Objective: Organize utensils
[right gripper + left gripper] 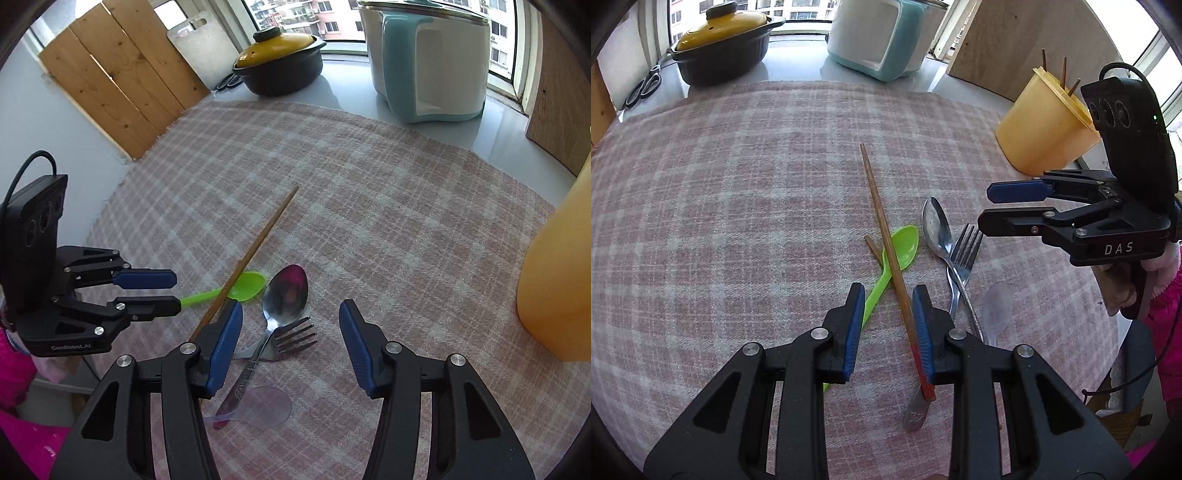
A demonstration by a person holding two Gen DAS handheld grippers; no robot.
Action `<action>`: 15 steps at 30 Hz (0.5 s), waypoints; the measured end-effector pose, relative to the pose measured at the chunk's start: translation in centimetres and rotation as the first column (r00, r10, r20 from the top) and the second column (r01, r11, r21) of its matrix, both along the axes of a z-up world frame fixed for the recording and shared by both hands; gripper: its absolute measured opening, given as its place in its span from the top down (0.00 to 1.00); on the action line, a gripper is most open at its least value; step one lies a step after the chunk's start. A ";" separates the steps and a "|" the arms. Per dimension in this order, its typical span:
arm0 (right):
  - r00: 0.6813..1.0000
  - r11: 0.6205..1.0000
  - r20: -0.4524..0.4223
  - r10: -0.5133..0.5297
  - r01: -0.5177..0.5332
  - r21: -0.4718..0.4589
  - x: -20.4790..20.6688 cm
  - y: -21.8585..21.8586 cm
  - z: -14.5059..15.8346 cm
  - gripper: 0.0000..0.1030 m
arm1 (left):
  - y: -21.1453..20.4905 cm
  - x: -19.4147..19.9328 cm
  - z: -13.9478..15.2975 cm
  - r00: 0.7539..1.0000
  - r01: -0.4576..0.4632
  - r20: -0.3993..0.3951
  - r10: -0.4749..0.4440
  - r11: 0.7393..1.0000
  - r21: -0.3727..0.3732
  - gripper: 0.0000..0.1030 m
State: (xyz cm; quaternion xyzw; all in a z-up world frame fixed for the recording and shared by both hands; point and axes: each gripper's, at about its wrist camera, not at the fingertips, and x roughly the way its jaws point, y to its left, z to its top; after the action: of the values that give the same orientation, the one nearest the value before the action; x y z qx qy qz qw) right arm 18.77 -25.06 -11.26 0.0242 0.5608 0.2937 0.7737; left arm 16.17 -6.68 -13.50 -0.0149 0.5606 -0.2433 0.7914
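Observation:
A long wooden chopstick (882, 229) lies slantwise on the checked cloth (738, 184), across a green plastic spoon (901, 243). My left gripper (888, 288) hovers over its red-tipped end. The jaws stand apart, the stick runs beside the right pad, and nothing is gripped. A metal spoon (286, 291), a fork (295, 336) and a clear plastic spoon (262, 406) lie crossed just right of it. My right gripper (291, 304) is open above the fork and metal spoon. A yellow cup (1041, 125) at the right holds three chopsticks (1063, 74).
A black pot with a yellow lid (724, 48), a white and teal appliance (882, 37) and scissors (642, 86) stand behind the cloth. Wooden boards (118, 81) lean at the back left. A second chopstick (872, 246) pokes out under the green spoon. A pink sleeve (1167, 306) shows behind the right gripper.

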 end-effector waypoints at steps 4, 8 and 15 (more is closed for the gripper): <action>0.999 0.999 -0.021 0.035 -0.035 -0.003 0.7 0.5 -1.1 0.53 | -0.4 1.0 -0.6 1.000 -0.012 -0.024 0.012 1.000 -0.013 0.75; 0.997 0.998 -0.036 0.070 -0.069 0.008 1.3 1.1 -1.8 0.53 | -0.9 1.8 -1.0 0.999 -0.017 -0.032 0.017 1.000 -0.011 0.75; 0.992 0.994 -0.049 0.112 -0.112 0.002 1.8 2.1 -3.0 0.53 | -1.4 3.6 -1.4 0.999 -0.030 -0.033 0.030 1.000 -0.007 0.75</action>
State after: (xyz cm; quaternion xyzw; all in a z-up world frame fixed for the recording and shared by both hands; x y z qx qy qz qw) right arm 20.58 -22.91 -14.23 -0.0006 0.5802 0.3358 0.7420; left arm 19.75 -8.12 -14.91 -0.0305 0.5722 -0.2332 0.7856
